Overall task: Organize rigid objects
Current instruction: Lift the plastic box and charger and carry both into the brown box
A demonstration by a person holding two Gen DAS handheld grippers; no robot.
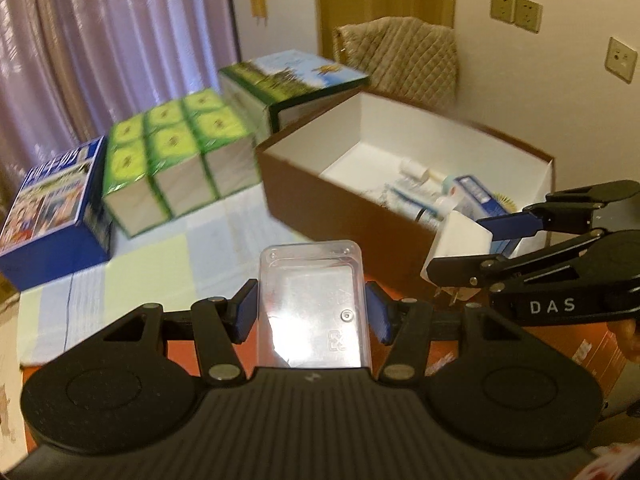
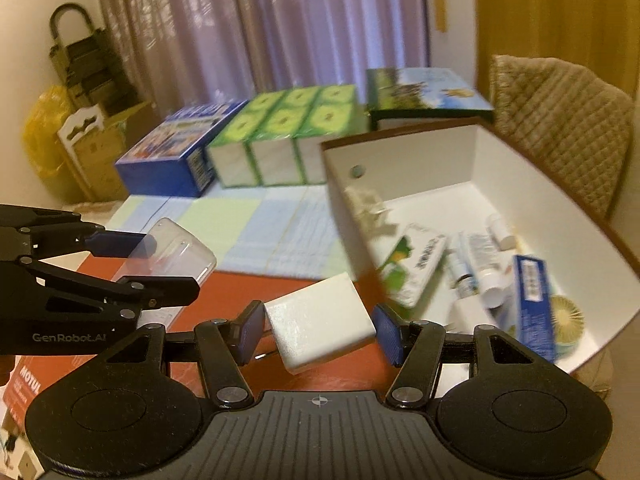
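I've got the clear plastic case [image 1: 312,304] pinched flat-side between the left gripper [image 1: 312,314] pads, about half spread; it's light, stiff, slick, so I'd judge a side grip safest. The right gripper [image 2: 318,330] pads clamp the white charger block [image 2: 320,322] by its edges, prongs hanging below the fingers. Both sit just short of the open box [image 2: 460,156] ahead.

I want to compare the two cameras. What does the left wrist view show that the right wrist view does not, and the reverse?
Only the left wrist view: wall sockets.
Only the right wrist view: a yellow bag, a folded trolley, a green-printed packet in the box.
Both: the left gripper holds a clear plastic case, the right gripper holds a white charger, and the open box.
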